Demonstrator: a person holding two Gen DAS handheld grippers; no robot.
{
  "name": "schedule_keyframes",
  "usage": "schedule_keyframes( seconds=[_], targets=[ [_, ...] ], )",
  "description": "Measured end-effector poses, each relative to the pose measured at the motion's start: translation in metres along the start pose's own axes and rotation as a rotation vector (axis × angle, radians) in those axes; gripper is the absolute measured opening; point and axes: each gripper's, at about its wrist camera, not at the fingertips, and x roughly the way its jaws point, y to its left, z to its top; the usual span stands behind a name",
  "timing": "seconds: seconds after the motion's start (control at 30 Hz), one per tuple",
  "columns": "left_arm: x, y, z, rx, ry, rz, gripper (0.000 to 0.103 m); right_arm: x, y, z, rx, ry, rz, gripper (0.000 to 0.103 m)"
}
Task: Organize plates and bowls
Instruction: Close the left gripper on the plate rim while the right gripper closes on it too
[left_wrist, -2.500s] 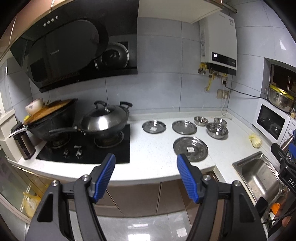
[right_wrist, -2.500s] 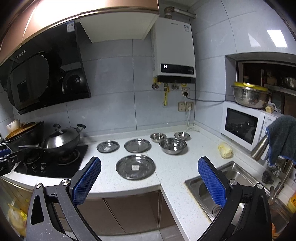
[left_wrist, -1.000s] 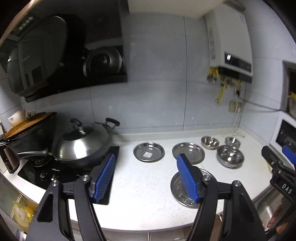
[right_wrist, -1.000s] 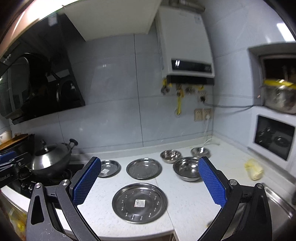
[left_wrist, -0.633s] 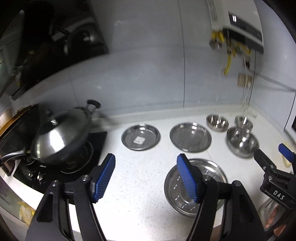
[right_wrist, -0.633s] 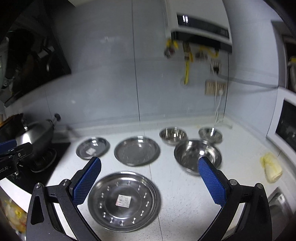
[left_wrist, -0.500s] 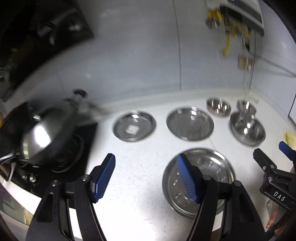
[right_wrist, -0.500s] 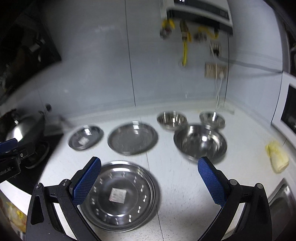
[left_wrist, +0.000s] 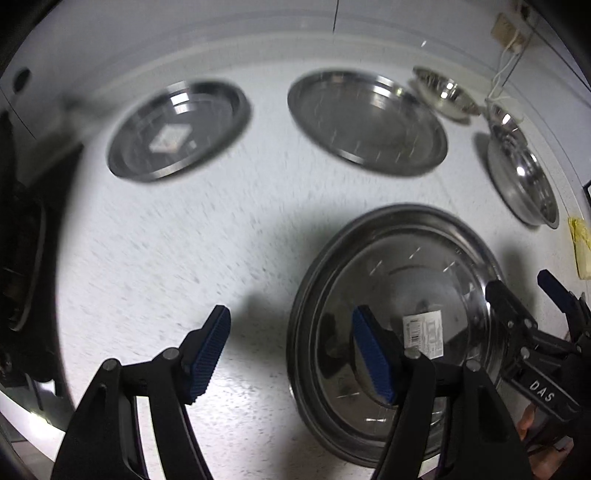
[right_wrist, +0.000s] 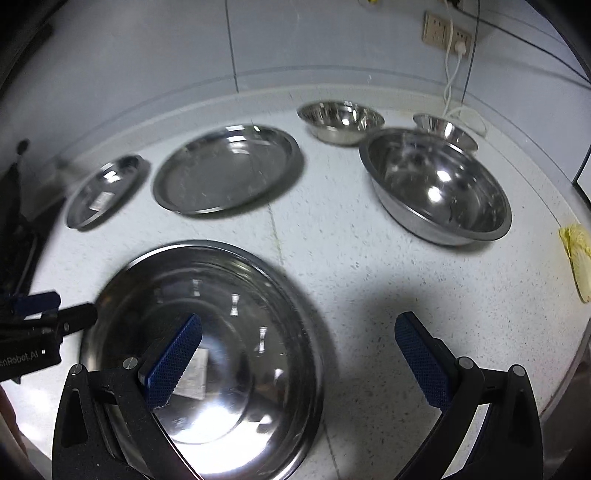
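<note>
A large steel plate with a sticker lies nearest on the white counter. Behind it are a medium plate and a small plate. A large steel bowl and two small bowls stand at the right back. My left gripper is open, straddling the large plate's left rim. My right gripper is open, straddling its right rim.
The black stove borders the counter on the left. A yellow cloth-like lump lies at the right. A wall socket with cables is at the back. The counter's front edge is just below the grippers.
Both grippers have moved forward and down toward the counter, from a wide view of the kitchen to close over the large plate. Both stayed open.
</note>
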Motion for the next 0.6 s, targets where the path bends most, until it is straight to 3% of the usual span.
schedule_keyframes(
  seconds=[0.03,0.07,0.1,0.13,0.17,0.2,0.3,0.47,0.6],
  targets=[
    [0.005,0.000,0.001,-0.003,0.020,-0.011,0.067,0.003,0.000,0.002,-0.010,0.021,-0.012,0.098],
    [0.007,-0.001,0.001,-0.005,0.033,-0.016,0.063,0.006,0.003,0.002,-0.022,0.037,-0.015,0.083],
    [0.010,-0.001,0.001,-0.008,0.054,-0.018,0.051,0.009,0.005,0.004,-0.033,0.053,-0.013,0.059],
    [0.013,-0.001,0.001,-0.013,0.072,-0.022,0.042,0.012,0.007,0.005,-0.043,0.076,-0.010,0.048],
    [0.017,0.000,0.002,-0.019,0.098,-0.029,0.024,0.017,0.007,0.007,-0.050,0.106,-0.002,0.035],
    [0.019,-0.001,0.002,-0.015,0.101,-0.022,0.020,0.024,0.007,0.007,-0.055,0.148,0.018,0.029],
    [0.020,-0.002,0.004,-0.011,0.111,-0.018,0.016,0.028,0.006,0.008,-0.063,0.184,0.023,0.025],
    [0.019,0.015,0.010,-0.081,0.146,-0.092,0.012,0.027,0.000,0.013,-0.039,0.241,0.068,0.019],
    [0.005,0.028,0.009,-0.100,0.144,-0.083,0.013,0.019,0.011,0.016,-0.087,0.247,0.070,0.017]
  ],
)
